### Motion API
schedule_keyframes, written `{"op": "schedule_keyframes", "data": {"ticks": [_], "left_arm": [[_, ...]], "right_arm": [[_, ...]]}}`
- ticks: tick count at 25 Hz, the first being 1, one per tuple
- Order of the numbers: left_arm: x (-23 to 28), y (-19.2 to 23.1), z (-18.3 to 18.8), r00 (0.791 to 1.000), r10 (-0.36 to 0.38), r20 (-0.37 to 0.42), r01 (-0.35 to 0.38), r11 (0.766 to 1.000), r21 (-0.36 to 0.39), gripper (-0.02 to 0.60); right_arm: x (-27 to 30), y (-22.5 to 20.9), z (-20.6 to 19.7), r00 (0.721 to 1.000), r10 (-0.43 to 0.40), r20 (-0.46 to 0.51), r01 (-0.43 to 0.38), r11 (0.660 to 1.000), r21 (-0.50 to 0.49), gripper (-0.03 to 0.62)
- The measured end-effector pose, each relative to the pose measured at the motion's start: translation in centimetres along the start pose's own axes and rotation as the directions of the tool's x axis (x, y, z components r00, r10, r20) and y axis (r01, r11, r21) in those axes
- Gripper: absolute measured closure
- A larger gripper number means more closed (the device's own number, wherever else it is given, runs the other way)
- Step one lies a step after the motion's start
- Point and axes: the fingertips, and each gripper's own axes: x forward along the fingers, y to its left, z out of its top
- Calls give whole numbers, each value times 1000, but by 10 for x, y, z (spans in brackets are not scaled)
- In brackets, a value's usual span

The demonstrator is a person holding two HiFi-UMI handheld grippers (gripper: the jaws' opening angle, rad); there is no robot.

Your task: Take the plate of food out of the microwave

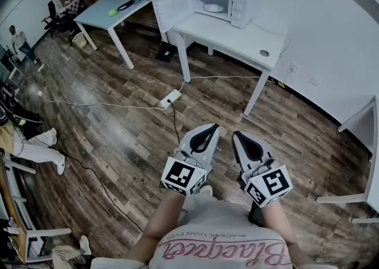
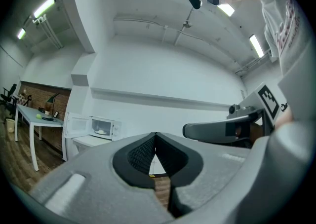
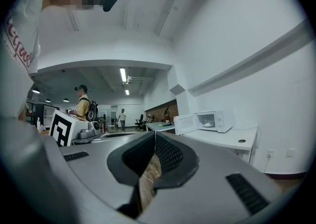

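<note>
A white microwave [image 1: 222,4] stands on a white table [image 1: 237,39] far ahead, with its door [image 1: 173,8] swung open to the left. Inside it sits a plate of food [image 1: 214,7]. Both grippers are held close to the person's body, well short of the table. The left gripper [image 1: 211,127] is shut and holds nothing. Beside it the right gripper [image 1: 236,135] is also shut and bare. The left gripper view shows the microwave [image 2: 101,128] small at the left, beyond the closed left gripper [image 2: 156,134]. In the right gripper view the microwave [image 3: 215,120] lies right of the closed right gripper [image 3: 155,133].
A power strip [image 1: 170,98] and cables lie on the wood floor between me and the table. A small round object [image 1: 264,53] rests on the table's right end. A second desk [image 1: 112,12] with a green ball stands at the back left. People stand at the far left.
</note>
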Motion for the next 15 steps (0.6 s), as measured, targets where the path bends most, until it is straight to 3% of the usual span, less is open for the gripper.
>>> {"op": "schedule_keyframes", "data": {"ticks": [8,15], "left_arm": [[3,11,-4,1000,-24,-13,24,999,26,577],[8,25,-3,1000,-11,3,11,1000,7,577]], "right_arm": [[12,-1,-3,1000,-28,-5,28,1000,3,580],[20,-8,-2,999,-50,-6,50,999,-15,580]]}}
